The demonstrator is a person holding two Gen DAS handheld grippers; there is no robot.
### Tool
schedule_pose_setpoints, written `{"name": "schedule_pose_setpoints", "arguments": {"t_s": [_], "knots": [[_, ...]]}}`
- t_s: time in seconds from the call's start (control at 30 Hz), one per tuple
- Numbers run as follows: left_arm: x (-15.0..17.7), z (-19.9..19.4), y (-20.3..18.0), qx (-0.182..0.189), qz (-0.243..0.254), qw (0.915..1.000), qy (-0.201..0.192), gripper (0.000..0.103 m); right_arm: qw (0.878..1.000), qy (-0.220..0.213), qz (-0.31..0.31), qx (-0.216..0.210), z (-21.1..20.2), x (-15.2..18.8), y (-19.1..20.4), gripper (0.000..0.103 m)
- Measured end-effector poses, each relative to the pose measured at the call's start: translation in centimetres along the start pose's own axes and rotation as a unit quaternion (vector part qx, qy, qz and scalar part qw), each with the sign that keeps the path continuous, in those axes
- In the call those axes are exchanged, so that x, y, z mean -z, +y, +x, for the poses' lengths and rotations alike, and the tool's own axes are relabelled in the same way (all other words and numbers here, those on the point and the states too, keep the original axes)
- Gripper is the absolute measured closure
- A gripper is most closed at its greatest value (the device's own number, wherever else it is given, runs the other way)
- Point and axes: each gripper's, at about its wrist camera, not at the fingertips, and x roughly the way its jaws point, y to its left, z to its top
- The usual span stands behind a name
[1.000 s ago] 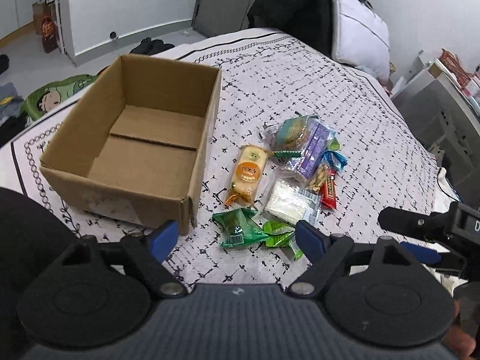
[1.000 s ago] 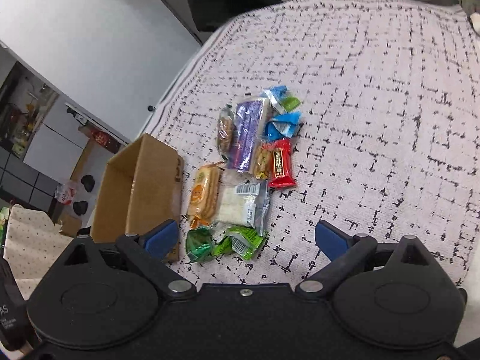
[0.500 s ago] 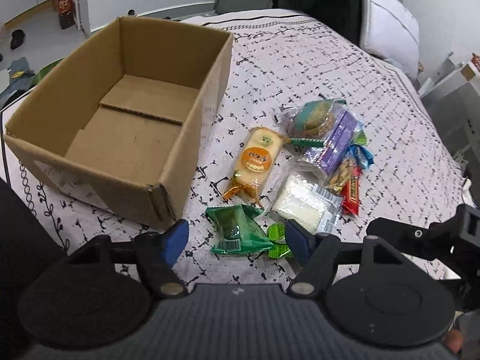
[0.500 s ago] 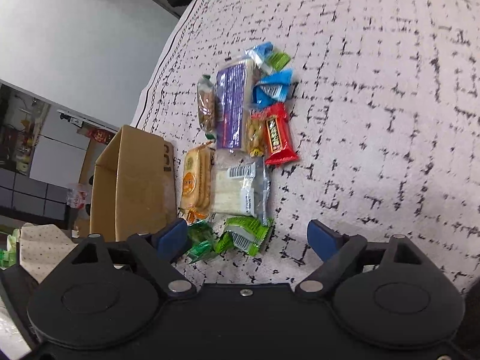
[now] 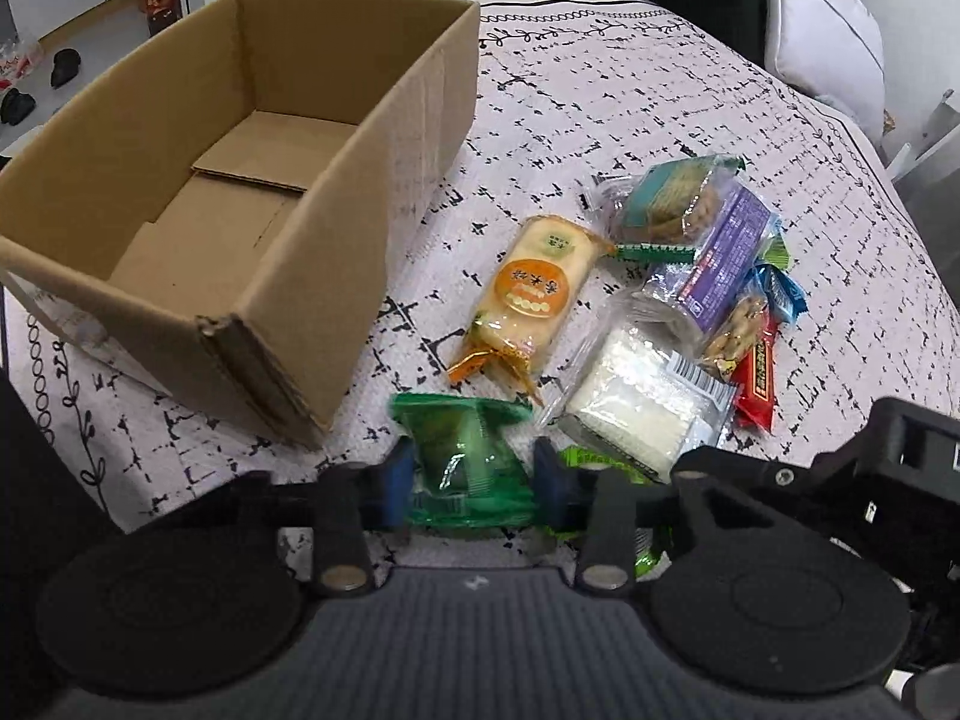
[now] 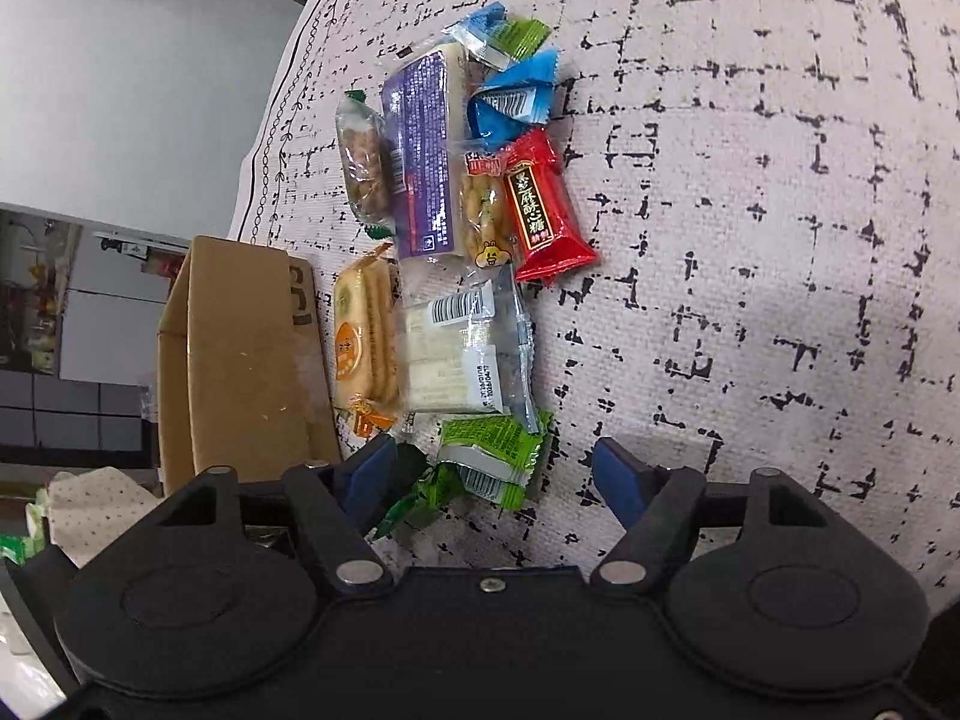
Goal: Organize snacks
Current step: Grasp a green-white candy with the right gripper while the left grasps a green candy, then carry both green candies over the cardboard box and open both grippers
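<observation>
A pile of snack packets lies on the patterned bedspread (image 5: 600, 90), right of an open cardboard box (image 5: 336, 228). My left gripper (image 5: 473, 480) is closing; its blue pads touch both sides of a dark green packet (image 5: 468, 456) at the pile's near end. My right gripper (image 6: 495, 477) is also closing but still wide, its pads apart from the light green packet (image 6: 492, 450) between them. Farther off lie an orange cracker pack (image 5: 537, 294), a white packet (image 5: 636, 414), a purple packet (image 6: 423, 162) and a red bar (image 6: 540, 210).
The box (image 6: 240, 360) holds nothing and stands close to the left of the snacks. A white pillow (image 5: 822, 30) and dark clothing lie at the bed's far end. The bedspread's edge and the floor are beyond the box. Bare bedspread (image 6: 780, 180) extends right of the pile.
Both grippers have come down toward the near end of the pile. The left jaws have narrowed onto the dark green packet. The right jaws have narrowed around the light green packet.
</observation>
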Motion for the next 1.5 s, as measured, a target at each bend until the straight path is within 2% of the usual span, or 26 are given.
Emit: {"name": "schedule_pose_setpoints", "arguments": {"t_s": [0.13, 0.3, 0.4, 0.47, 0.57, 0.63, 0.9, 1.07, 1.27, 1.5], "knots": [[0.2, -0.2, 0.0, 0.005, 0.002, 1.0000, -0.002, 0.072, 0.999, 0.010, 0.026, -0.020, 0.1, -0.1, -0.7, 0.033], [0.5, -0.8, 0.0, 0.015, 0.005, 0.9999, -0.002, 0.073, 0.999, 0.017, 0.046, -0.021, 0.5, 0.0, -1.3, 0.037], [0.6, -1.4, 0.1, 0.020, 0.006, 0.9998, -0.005, 0.073, 0.999, 0.024, 0.044, -0.017, 1.6, 0.2, -0.9, 0.042], [0.5, -1.9, 0.3, 0.025, 0.007, 0.9996, -0.006, 0.073, 0.999, 0.022, 0.040, -0.013, 2.1, 0.4, -0.6, 0.047], [0.4, -2.8, 0.3, 0.030, 0.016, 0.9994, -0.011, 0.073, 0.999, 0.017, 0.043, -0.009, 2.6, 0.6, -0.1, 0.062], [0.4, -3.3, 0.2, 0.032, 0.024, 0.9991, -0.016, 0.073, 0.999, 0.013, 0.045, -0.008, 2.9, 0.8, 0.1, 0.067], [0.5, -5.9, 1.1, 0.039, 0.032, 0.9981, -0.035, 0.073, 0.999, -0.020, 0.020, -0.019, 1.0, 2.1, 0.7, 0.070], [0.0, -8.1, 1.6, 0.058, 0.037, 0.9960, -0.057, 0.073, 0.998, -0.045, -0.015, -0.034, -0.7, 3.1, 1.8, 0.071], [-0.9, -11.0, 2.4, 0.077, 0.036, 0.9918, -0.095, 0.073, 0.994, -0.078, -0.051, -0.058, -2.5, 3.5, 2.7, 0.071], [-1.9, -12.1, 3.7, 0.081, 0.026, 0.9910, -0.103, 0.073, 0.987, -0.108, -0.078, -0.089, -3.7, 3.3, 4.1, 0.071]]}}
